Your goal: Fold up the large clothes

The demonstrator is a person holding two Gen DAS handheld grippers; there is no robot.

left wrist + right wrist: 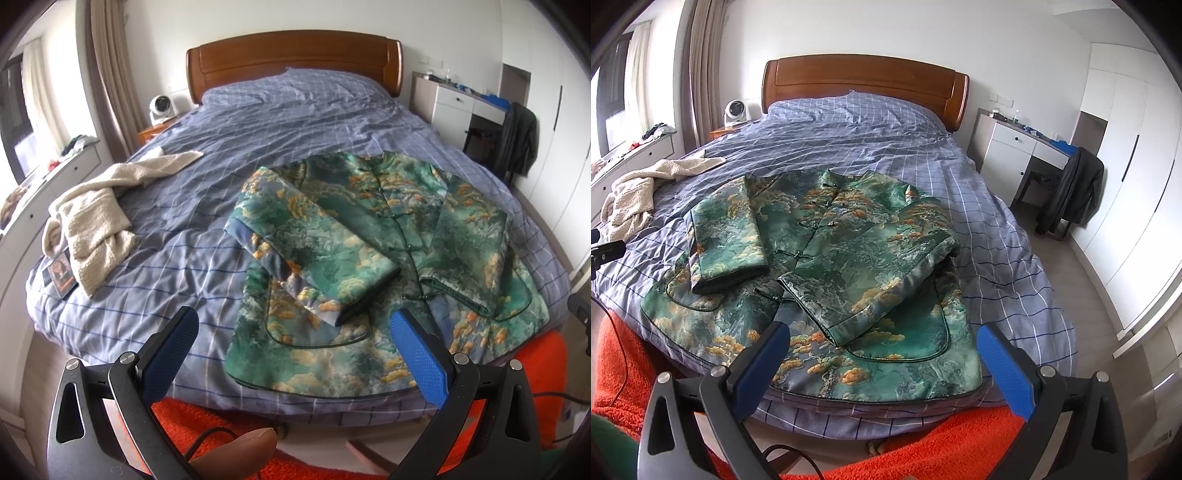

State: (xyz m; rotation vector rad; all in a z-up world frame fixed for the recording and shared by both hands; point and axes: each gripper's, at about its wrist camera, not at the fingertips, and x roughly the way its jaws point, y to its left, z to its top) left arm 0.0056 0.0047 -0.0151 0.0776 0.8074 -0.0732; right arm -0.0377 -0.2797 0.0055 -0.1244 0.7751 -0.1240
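Blue checked bedding point(295, 122) covers the bed, and the green patterned jacket point(369, 236) lies flat near the foot edge with both sleeves folded over its front. From the left wrist view, the left gripper point(295, 354) hangs wide apart and empty just before the jacket hem; its 2 blue pads point(419, 362) touch nothing. The right gripper point(882, 365) is also wide apart and empty, just in front of the hem. A cream fleece garment point(96, 218) partly hides a small card point(61, 273), whose writing is too blurred to read
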